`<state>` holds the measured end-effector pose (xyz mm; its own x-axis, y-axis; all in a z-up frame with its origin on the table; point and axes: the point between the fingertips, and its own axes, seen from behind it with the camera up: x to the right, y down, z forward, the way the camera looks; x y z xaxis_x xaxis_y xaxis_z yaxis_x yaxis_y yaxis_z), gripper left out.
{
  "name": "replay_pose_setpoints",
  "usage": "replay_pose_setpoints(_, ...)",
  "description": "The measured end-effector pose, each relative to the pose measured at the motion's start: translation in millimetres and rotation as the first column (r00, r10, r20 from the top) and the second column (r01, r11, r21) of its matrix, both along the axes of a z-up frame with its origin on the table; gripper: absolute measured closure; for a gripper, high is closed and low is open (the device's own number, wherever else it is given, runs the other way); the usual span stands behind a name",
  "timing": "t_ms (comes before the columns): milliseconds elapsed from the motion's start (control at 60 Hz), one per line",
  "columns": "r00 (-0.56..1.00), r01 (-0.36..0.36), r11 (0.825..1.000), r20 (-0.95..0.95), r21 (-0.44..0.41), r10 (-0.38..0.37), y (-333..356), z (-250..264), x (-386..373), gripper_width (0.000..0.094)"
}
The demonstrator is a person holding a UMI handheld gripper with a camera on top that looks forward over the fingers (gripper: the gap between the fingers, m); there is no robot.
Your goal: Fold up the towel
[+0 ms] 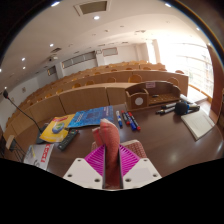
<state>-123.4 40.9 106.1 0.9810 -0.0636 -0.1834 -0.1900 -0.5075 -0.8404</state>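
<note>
A salmon-pink towel [111, 165] is pinched between my gripper's [111, 152] two fingers. A narrow fold of it stands up between the magenta pads [96, 161], and a bit bulges out at the right fingertip. The jaws are closed tight on the cloth, with no gap at either side. The rest of the towel hangs below the fingers, out of sight. The gripper is held well above the dark table [165, 135].
Beyond the fingers on the table lie a blue book [92, 117], a yellow item [57, 127], pens [128, 122], a printed packet [40, 153], white paper [198, 123] and a black device [185, 105]. Wooden benches [80, 98] curve behind.
</note>
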Motion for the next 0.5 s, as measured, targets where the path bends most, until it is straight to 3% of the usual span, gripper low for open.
replay_pose_setpoints(133,0.986,0.096,0.994,0.143,-0.057,-0.087,-12.0,-31.1,73.8,0.0219)
replay_pose_setpoints(183,0.976,0.121,0.992,0.190,-0.042,-0.111,-21.6,-22.0,91.5,0.0104)
replay_pose_setpoints(317,0.971,0.128,0.992,0.200,0.008,-0.128,-53.3,10.6,102.9,0.0084)
replay_pose_setpoints(500,0.971,0.078,0.996,0.225,0.033,-0.084,-111.0,46.0,81.2,0.0087)
